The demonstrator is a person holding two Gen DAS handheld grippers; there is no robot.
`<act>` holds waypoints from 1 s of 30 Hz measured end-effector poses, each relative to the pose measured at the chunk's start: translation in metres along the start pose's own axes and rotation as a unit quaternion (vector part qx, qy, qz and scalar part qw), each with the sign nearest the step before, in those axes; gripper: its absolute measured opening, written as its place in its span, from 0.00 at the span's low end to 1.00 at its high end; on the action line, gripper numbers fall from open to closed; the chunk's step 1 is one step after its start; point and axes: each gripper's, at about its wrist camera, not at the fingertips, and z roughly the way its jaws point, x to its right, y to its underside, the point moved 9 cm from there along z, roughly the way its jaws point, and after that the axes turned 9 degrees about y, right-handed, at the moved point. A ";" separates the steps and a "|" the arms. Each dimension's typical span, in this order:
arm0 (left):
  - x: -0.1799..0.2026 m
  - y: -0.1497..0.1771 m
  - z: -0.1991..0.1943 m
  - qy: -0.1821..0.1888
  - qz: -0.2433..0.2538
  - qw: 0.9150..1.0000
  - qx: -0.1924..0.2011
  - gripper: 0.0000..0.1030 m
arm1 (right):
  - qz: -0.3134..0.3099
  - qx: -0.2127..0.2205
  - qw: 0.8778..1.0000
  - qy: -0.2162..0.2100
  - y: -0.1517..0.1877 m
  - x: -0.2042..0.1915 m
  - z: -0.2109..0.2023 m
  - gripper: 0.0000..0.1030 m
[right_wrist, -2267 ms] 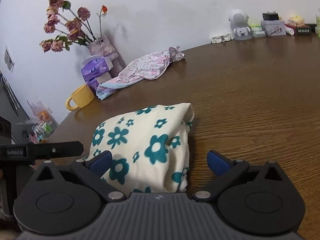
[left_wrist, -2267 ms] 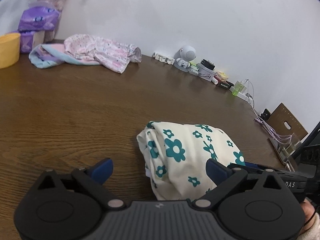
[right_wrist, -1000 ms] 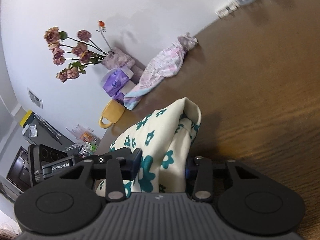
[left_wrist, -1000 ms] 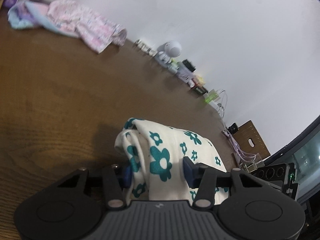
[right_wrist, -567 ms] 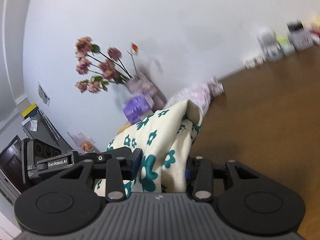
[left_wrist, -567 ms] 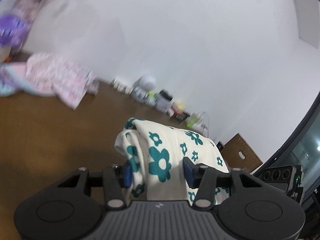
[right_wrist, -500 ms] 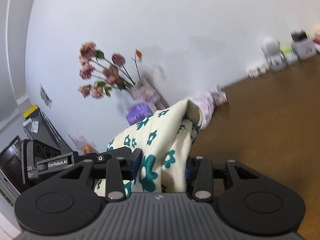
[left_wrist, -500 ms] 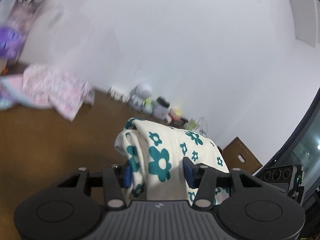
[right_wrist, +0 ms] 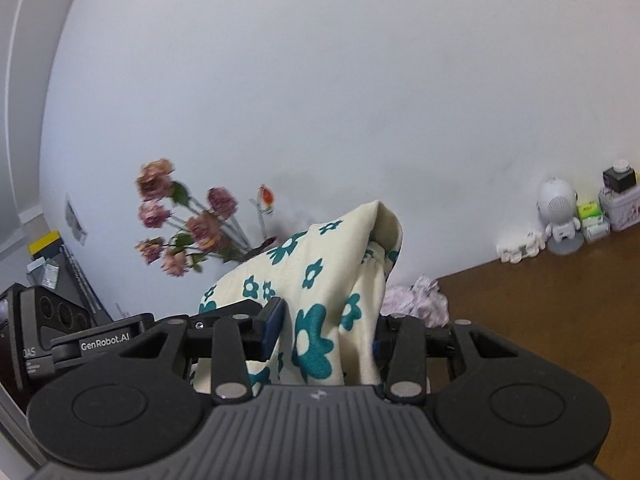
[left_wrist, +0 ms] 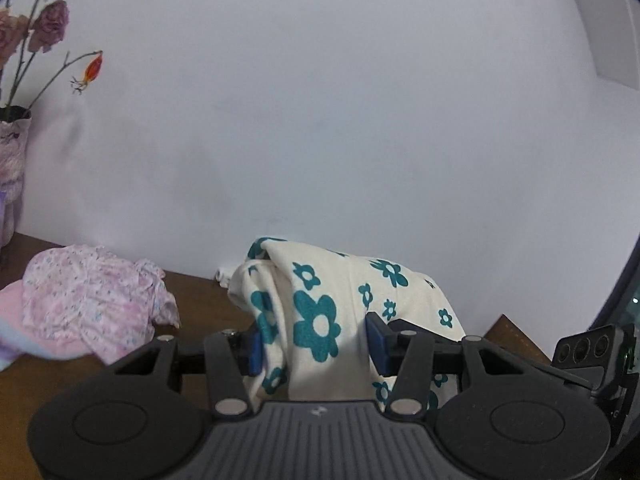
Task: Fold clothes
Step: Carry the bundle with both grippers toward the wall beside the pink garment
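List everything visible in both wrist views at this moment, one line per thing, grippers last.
Floral garment: one, cream with teal flowers, clamped by both grippers.
Pink garment: one, pink print, crumpled on table near wall.
Table: one, brown wood.
Dried roses: one bunch, dusty pink, by wall.
Toy robot: one, white, against wall.
Left gripper: black, blue pads, shut on floral garment.
Right gripper: same, shut on floral garment.

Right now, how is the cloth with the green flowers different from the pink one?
The flowered cloth is cream with big teal flowers; the pink cloth has a tiny pale print. The flowered cloth is clamped in the left gripper and right gripper; the pink cloth lies crumpled on the brown table, untouched. Both are soft fabric.
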 end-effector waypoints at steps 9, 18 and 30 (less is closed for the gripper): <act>-0.063 -0.007 0.112 -0.019 -0.044 0.999 -0.026 0.46 | 0.039 -0.027 0.998 0.033 -0.028 0.081 0.090 0.39; -0.142 0.041 0.218 -0.046 -0.078 0.993 -0.079 0.46 | 0.088 -0.080 0.991 0.066 0.010 0.186 0.187 0.39; -0.215 0.077 0.292 -0.078 -0.112 0.986 -0.098 0.46 | 0.111 -0.116 0.982 0.103 0.050 0.262 0.275 0.39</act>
